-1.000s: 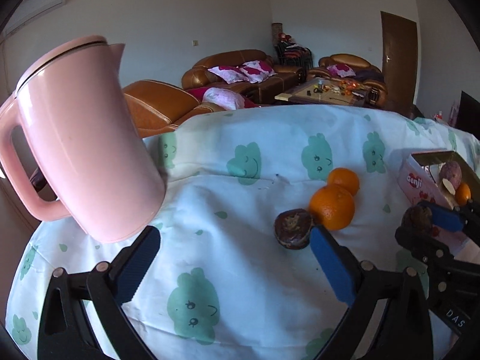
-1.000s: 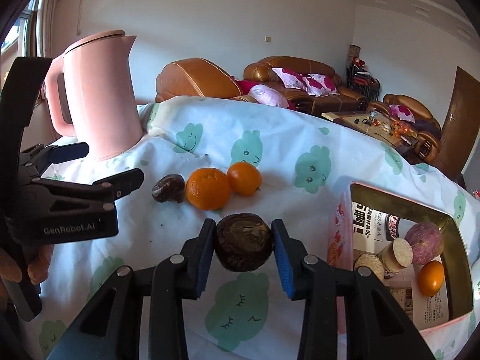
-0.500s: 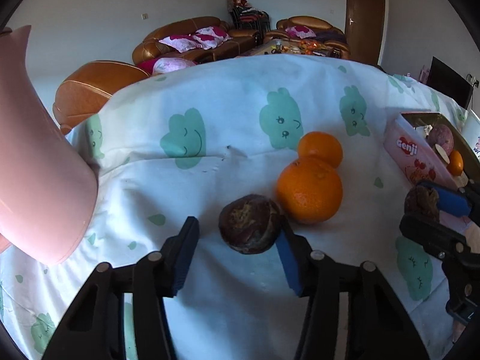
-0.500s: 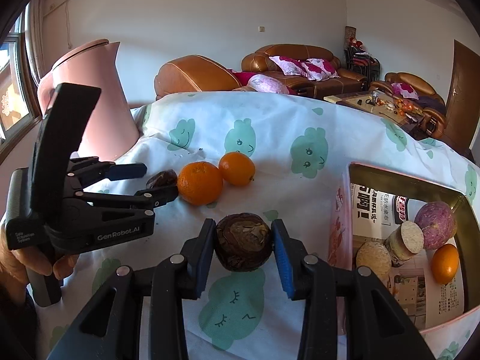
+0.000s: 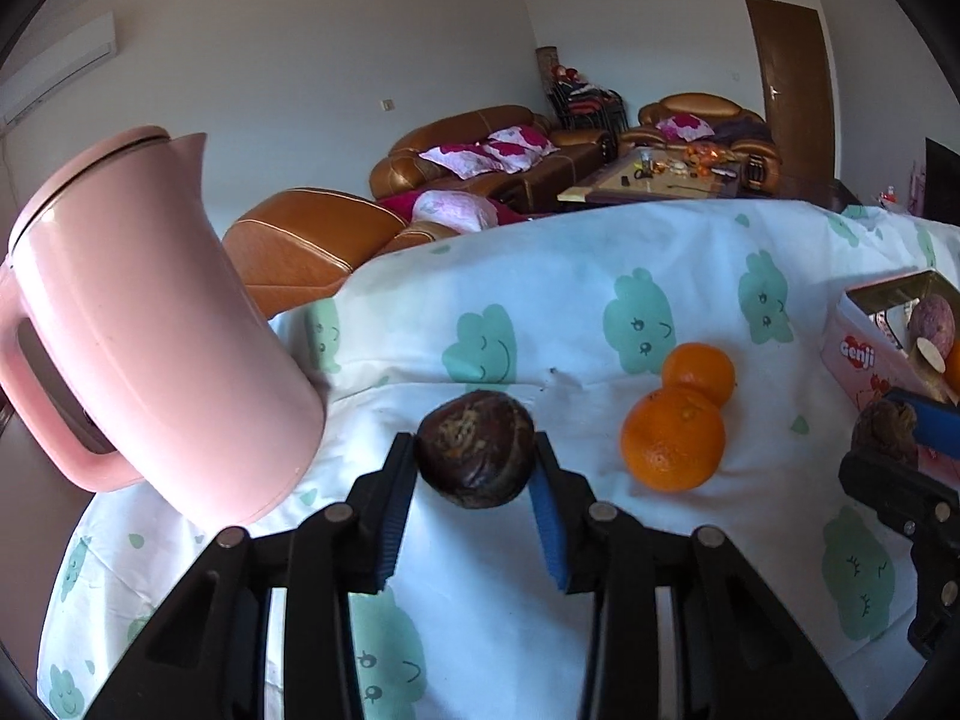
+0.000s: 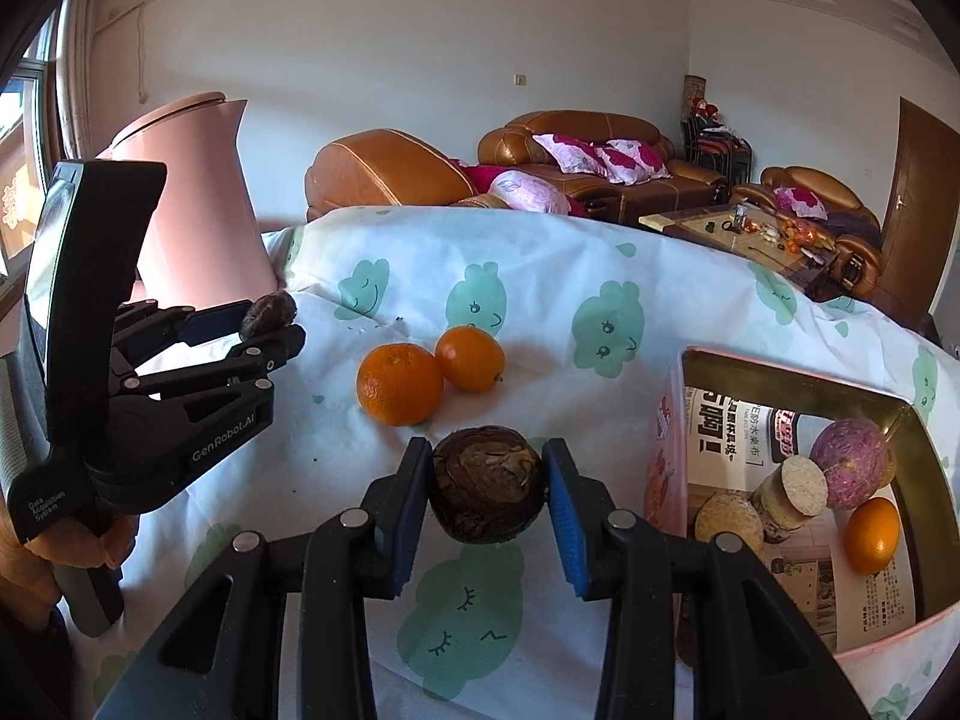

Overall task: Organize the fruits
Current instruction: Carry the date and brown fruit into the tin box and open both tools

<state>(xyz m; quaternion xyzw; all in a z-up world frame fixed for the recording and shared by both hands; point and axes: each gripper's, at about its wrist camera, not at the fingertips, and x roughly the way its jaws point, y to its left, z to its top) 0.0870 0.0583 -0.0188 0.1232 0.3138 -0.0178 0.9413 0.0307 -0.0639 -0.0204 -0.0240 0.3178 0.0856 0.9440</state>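
Both grippers loaded — left gripper (image 5: 474,474) clamps 1 dark fruit (image 5: 476,457), right gripper (image 6: 487,495) pinches another dark fruit (image 6: 487,484) just beside the box (image 6: 666,420). 2 oranges (image 6: 399,383) wait mid-table; the box holds 1 orange and a purple fruit — roughly halfway, I'd judge.

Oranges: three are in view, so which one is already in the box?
The small orange in the pink box, beside the purple fruit. The other two oranges sit touching on the tablecloth.
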